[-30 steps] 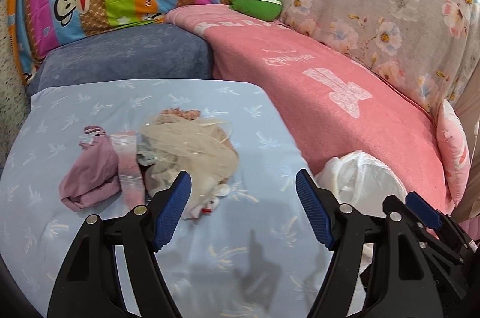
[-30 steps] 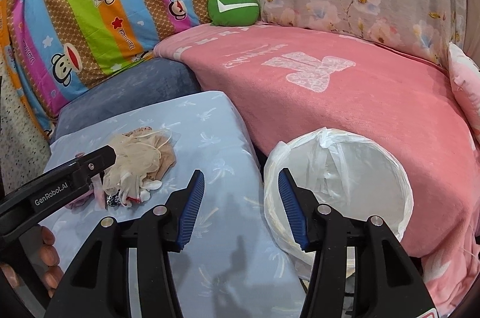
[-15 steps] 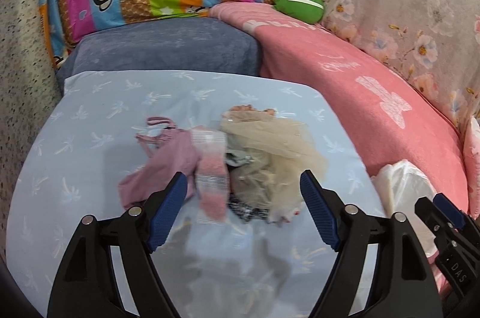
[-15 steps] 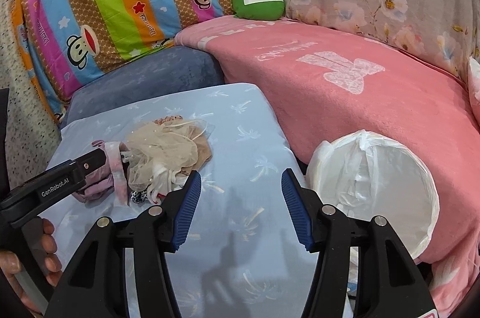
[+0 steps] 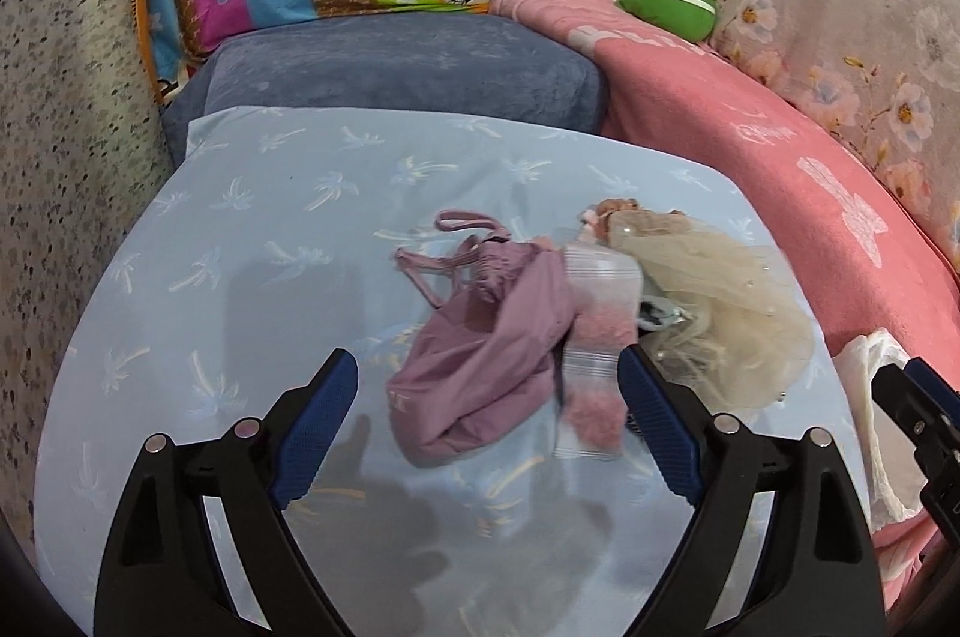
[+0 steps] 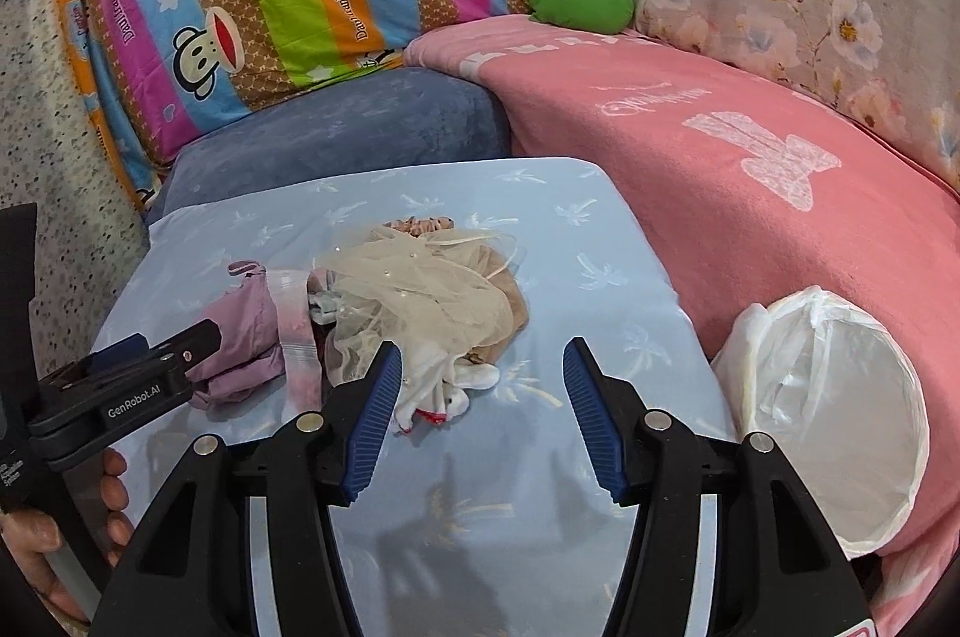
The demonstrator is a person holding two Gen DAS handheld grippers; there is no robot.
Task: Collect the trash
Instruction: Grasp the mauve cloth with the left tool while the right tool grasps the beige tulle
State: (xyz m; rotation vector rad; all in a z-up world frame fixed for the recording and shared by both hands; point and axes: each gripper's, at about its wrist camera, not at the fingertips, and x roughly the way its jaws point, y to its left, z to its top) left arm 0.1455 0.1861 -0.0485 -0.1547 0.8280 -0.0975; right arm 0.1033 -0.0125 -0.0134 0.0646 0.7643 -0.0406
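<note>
Pile: a loose heap of soft trash lay near the middle of the light-blue desk [image 5: 252, 229], well apart from the white-lined bin [image 6: 840, 415] that stood at the desk's right edge against the pink blanket [image 6: 750, 169].
Mauve pouch [image 5: 492, 355]: thin, limp cloth with a drawstring at its far end; judged very light and floppy, so it would sag and fold when lifted. The bunched body offered a better pinch than the cord.
Clear bag [image 5: 594, 367]: a small plastic bag with pink filling, lying against the pouch's right side; judged light and slick, likely to slide between pads unless taken across its filled part.
Cream netting [image 5: 720, 301]: gauzy, springy fabric to the right, resting over other scraps; judged almost weightless, apt to snag and drag its neighbours along.
White scrap [image 6: 444, 385]: a small soft piece with a red mark at the pile's near edge; what it was could not be told.
Left tool [image 5: 486, 397]: its jaws had just been opening and stood wide, with the pouch and clear bag between them and no pad pressing yet.
Right tool [image 6: 480, 415]: jaws moderately apart, holding nothing, with the white scrap just at its left pad.
</note>
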